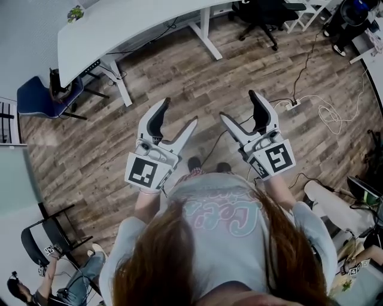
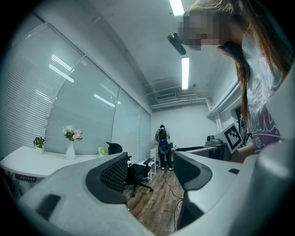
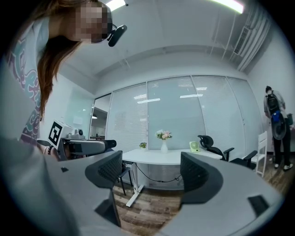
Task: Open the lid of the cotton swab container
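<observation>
Left gripper (image 1: 179, 112) and right gripper (image 1: 237, 104), each held in 1 hand at waist height in front of the person, side by side and well apart, both pointing level across the room. Each gripper's 2 jaws stand wide apart; the left and right gripper views show only floor and furniture between the pads, so neither grips anything. The marker cubes (image 1: 145, 172) face up at the rear of each gripper. The cotton swab container appears in none of the 3 views, so its place cannot be told.

Wooden plank floor (image 1: 179, 77), below both grippers. Long white desk (image 1: 119, 30), top left of the head view, on white legs. Black office chair (image 1: 263, 15), at the top edge. Blue chair (image 1: 39, 98), just beside the desk's left end. Standing person with a backpack (image 2: 162, 147), far down the room. White vase of flowers (image 3: 164, 140), upright on the desk. Power strip (image 1: 291, 106) with a loose white cable (image 1: 335, 113), on the floor at right.
</observation>
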{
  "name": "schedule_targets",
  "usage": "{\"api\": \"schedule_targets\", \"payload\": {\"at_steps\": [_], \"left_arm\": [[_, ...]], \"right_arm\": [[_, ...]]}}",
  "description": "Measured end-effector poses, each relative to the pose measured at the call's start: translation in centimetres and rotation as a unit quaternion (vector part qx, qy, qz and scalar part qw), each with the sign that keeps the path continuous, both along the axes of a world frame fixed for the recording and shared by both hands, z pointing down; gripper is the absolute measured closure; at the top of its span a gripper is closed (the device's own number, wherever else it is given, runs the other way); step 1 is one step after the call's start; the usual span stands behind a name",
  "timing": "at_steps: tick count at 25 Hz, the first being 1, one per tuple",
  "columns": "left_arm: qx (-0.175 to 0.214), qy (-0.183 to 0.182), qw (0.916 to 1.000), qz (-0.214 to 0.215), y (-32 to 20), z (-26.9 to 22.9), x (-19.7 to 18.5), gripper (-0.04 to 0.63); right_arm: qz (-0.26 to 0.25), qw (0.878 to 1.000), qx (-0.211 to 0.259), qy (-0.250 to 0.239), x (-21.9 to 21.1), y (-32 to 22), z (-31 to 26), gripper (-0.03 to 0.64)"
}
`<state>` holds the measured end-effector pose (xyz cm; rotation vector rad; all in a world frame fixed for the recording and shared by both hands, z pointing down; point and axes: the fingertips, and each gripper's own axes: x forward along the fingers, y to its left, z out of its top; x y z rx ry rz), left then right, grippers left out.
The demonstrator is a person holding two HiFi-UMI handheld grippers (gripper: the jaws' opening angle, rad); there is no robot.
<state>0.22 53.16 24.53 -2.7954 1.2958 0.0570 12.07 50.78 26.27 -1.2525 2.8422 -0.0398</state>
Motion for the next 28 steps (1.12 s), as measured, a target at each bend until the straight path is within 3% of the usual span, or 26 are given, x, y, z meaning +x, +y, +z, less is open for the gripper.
{"api": "schedule_targets", "payload": {"at_steps": [8, 12, 20, 28], "left_arm": [[-0.011, -0.005, 0.9994, 0.033, -0.2, 1.3, -2.8, 0.316], [-0.016, -0.003, 0.9988, 0.045, -0.1, 2.0, -3.6, 0.316], [-0.012, 0.005, 0.9982, 0.059, -1.0, 1.9, -2.9, 0.316], [0.0, -0.007, 0.999, 0.044, -4.7, 1.1, -3.1, 0.316]], "right_arm": [[0.023, 0.999, -0.014, -0.017, -3.1, 0.3, 0.9, 0.236], [0.037, 0.999, -0.016, -0.003, -3.3, 0.8, 1.3, 0.236], [0.046, 0.999, -0.022, -0.001, -2.7, 0.4, 1.6, 0.236], [0.032, 0.999, -0.002, -0.014, -2.7, -4.0, 0.7, 0.236]]}}
